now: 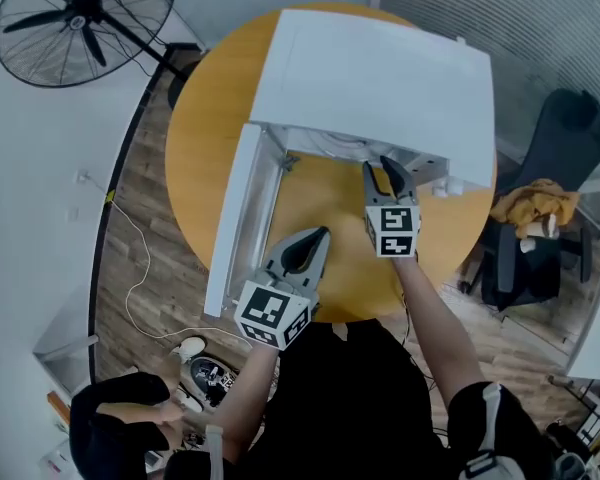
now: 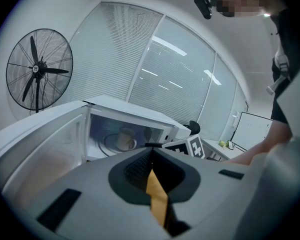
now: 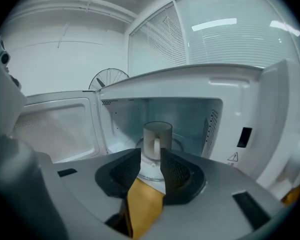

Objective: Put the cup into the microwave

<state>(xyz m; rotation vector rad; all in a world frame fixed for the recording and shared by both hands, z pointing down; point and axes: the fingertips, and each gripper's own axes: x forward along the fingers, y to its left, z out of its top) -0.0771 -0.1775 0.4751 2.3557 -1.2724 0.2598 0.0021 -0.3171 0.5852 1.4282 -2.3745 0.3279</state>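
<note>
The cup (image 3: 157,140) is standing inside the open microwave (image 3: 270,114). The right claw (image 3: 150,158) is gaping wide, empty, before it; the left claw (image 2: 151,155) is hovering closed.

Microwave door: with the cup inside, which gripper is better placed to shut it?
Probably left. The left gripper sits beside the open door, jaws shut. The right gripper, jaws open, points at the cup inside, farther from the door.

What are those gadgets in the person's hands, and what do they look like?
The left gripper and right gripper are grey shells with dark ribbed pads, each backed by a white cube bearing black square markers. The person wears a black top.
</note>
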